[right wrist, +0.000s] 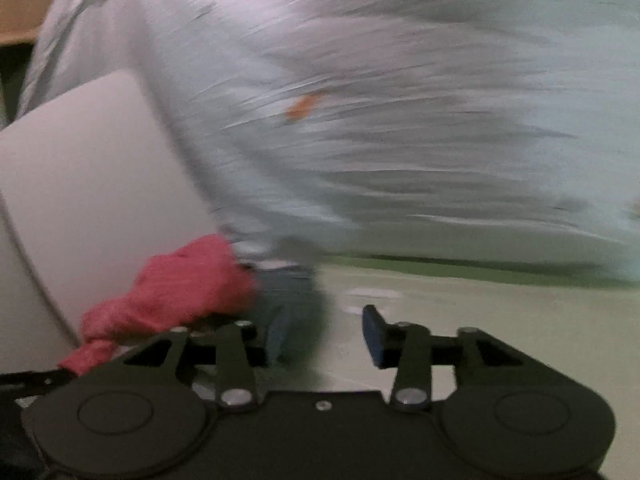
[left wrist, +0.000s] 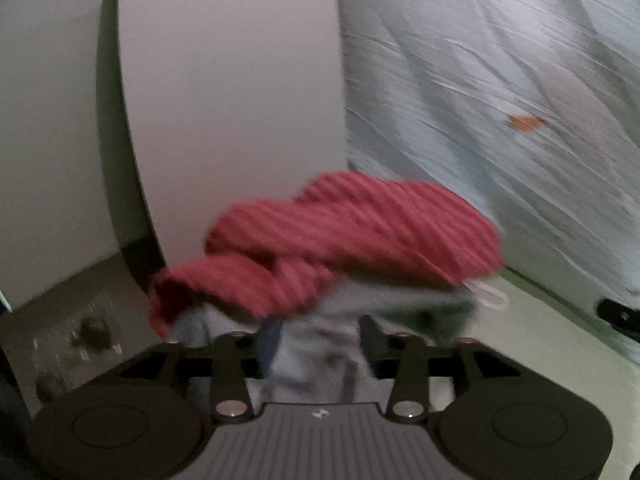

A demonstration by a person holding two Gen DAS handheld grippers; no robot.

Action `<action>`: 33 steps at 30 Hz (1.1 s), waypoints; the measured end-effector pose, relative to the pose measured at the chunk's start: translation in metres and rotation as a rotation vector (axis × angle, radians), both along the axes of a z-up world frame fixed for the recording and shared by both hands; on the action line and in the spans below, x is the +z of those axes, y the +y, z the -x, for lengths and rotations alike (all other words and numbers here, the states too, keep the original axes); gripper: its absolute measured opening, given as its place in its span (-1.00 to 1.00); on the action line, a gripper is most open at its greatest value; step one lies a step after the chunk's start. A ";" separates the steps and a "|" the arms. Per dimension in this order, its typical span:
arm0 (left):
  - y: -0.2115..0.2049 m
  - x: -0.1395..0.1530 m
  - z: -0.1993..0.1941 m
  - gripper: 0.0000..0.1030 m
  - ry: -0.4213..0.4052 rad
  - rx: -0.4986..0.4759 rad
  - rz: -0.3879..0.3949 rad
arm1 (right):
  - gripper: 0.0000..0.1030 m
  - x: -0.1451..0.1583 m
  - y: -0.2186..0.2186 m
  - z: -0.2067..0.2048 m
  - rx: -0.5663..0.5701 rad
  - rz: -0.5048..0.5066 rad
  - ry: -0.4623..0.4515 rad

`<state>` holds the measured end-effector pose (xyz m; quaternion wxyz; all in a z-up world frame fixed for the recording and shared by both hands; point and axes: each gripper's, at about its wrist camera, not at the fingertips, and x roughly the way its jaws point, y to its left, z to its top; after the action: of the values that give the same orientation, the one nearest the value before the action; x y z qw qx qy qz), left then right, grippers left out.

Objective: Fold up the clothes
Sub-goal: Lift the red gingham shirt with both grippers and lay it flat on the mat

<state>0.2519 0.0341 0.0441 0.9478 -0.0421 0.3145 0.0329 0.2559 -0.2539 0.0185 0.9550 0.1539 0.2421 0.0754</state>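
Observation:
My left gripper (left wrist: 320, 340) is open, its blue-padded fingers (left wrist: 272, 344) wide apart with a blurred pale grey-blue garment (left wrist: 316, 352) lying between them. A red ribbed garment (left wrist: 352, 236) is bunched on top of that pale cloth, just beyond the fingertips. In the right wrist view the same red garment (right wrist: 176, 284) sits at the lower left with darker grey-blue cloth (right wrist: 292, 292) beside it. My right gripper (right wrist: 325, 336) is open over the pale green tabletop (right wrist: 500, 304), empty, just right of the clothes. Both views are motion-blurred.
A broad white column (left wrist: 232, 100) stands behind the clothes, seen as the white column (right wrist: 92, 184) on the right view's left. A crinkled pale sheet (left wrist: 500, 80) with an orange patch (left wrist: 526, 122) hangs along the table's far side. Dark floor (left wrist: 72, 336) lies lower left.

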 end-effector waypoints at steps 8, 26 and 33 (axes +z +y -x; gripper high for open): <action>0.012 -0.021 -0.084 0.40 0.055 -0.046 0.008 | 0.12 -0.008 0.070 -0.114 0.200 -0.024 0.087; -0.075 0.052 0.037 -0.97 -0.125 -0.341 0.013 | -0.99 0.052 -0.080 0.113 -0.123 0.021 -0.217; -0.166 0.006 0.123 -0.94 0.048 -0.563 0.019 | -0.99 0.023 -0.187 0.246 -0.437 0.072 -0.118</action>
<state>0.1286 -0.1323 0.0500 0.9114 0.0390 0.3365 -0.2335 0.0097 -0.4411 0.0415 0.9660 0.1640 0.1494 -0.1330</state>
